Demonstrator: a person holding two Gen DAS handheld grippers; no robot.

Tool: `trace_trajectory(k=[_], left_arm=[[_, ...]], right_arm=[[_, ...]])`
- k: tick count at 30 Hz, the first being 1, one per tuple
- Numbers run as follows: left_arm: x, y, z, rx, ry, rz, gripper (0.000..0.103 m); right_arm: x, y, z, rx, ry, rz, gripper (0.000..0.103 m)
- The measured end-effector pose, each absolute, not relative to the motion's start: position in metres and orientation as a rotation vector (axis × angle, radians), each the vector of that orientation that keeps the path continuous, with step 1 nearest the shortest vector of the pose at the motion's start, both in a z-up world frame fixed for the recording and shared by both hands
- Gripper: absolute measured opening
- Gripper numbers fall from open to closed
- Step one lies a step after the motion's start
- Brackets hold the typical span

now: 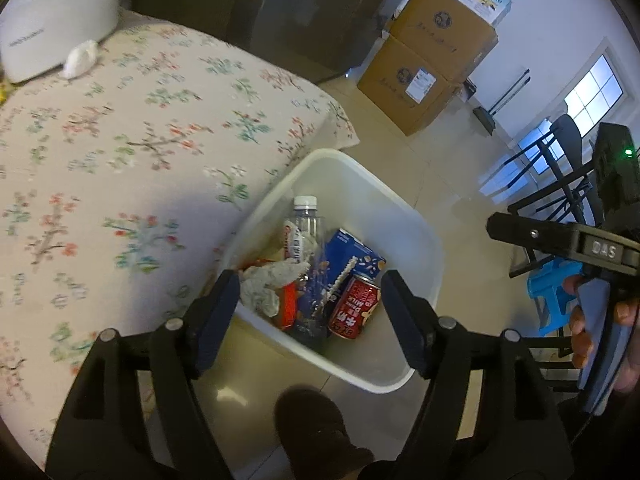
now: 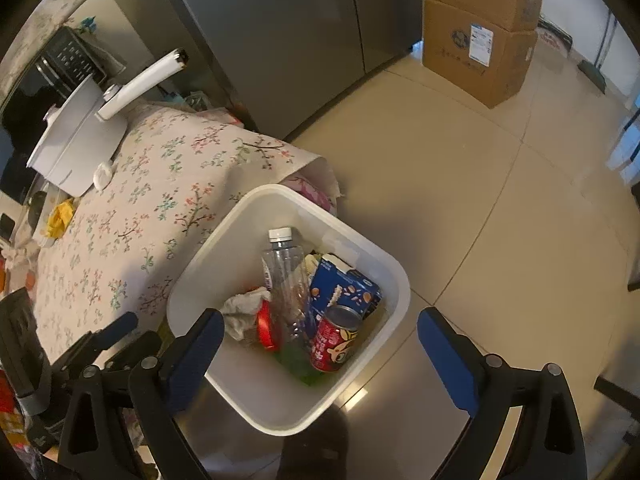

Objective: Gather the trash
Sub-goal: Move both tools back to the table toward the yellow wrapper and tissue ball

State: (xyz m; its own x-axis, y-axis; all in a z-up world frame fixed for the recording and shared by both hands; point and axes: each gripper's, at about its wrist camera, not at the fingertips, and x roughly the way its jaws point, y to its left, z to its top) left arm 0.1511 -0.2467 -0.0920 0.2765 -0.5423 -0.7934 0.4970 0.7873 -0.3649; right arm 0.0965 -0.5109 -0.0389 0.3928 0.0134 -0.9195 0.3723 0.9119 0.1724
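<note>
Trash fills the white square plastic bin [image 1: 404, 216] on the floor, directly under both claws: left gripper [image 1: 310, 312] and right gripper [image 2: 320, 344] spread wide, holding nothing.

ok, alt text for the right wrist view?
Open right gripper hovers empty above a white bin on the floor holding a clear bottle, red can, blue carton and crumpled tissue, beside a floral-clothed table.

tiled floor [image 2: 460, 208], white bin [image 2: 384, 264], stacked boxes [image 2: 480, 40]
</note>
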Motion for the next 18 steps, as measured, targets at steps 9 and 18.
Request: trace_trajectory(k=[9,18], left_arm=[[0.159,-0.16,-0.059,-0.031,0.977,-0.518,0.091],[0.162,-0.047,-0.045,-0.115,0.918,-0.281,0.093]], right_arm=[[0.12,-0.466,-0.026,0.327,1.115,-0.186,0.099],[0.155,-0.387,-0.021,0.213,1.061,-0.13,0.099]])
